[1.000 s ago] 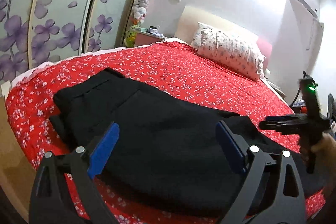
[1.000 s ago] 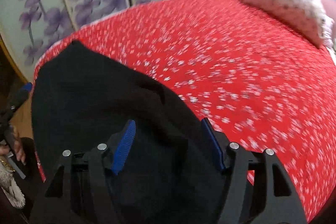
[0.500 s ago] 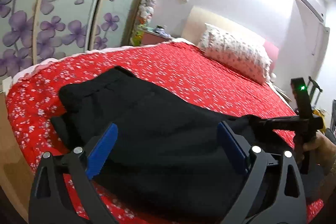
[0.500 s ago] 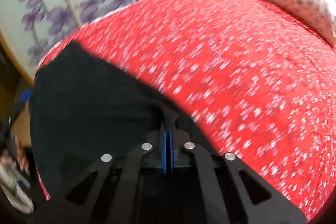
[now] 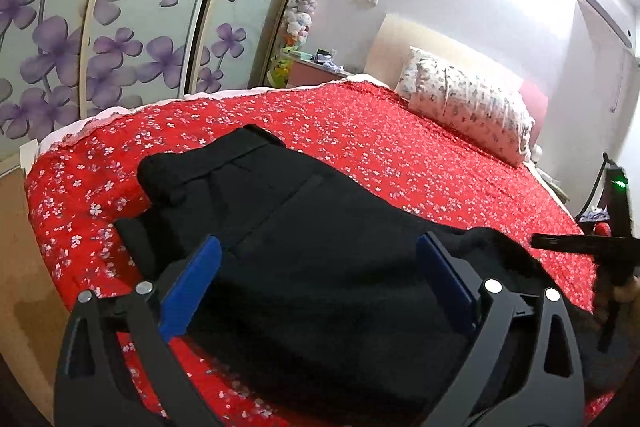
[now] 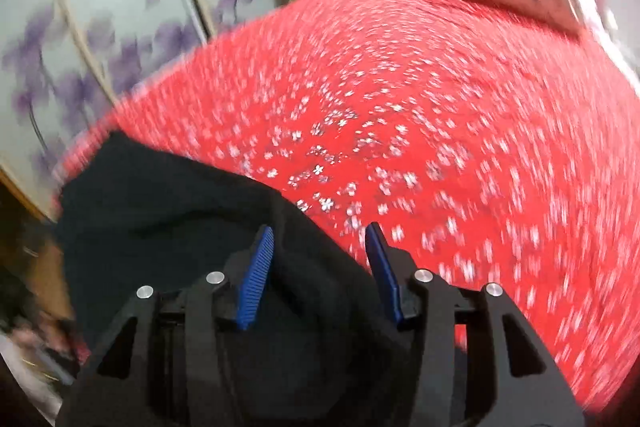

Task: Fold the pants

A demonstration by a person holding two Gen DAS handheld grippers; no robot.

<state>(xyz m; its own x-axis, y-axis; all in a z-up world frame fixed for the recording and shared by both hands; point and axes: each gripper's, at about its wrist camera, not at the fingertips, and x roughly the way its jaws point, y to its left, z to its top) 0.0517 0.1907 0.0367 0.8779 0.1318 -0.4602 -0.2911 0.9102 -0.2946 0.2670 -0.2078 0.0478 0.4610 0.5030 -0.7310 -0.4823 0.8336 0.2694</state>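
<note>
While the black pants (image 5: 320, 267) lie on the red bed (image 5: 420, 167), the left tool (image 5: 316, 281) stands wide apart above them and the right tool (image 6: 318, 259) is opening over their edge, gripping nothing.

Floral bedspread (image 5: 400, 163), pillow (image 5: 468, 107), perhaps wardrobe (image 5: 120, 27).

I find no writing, label, brand or number that I can read in either view.
</note>
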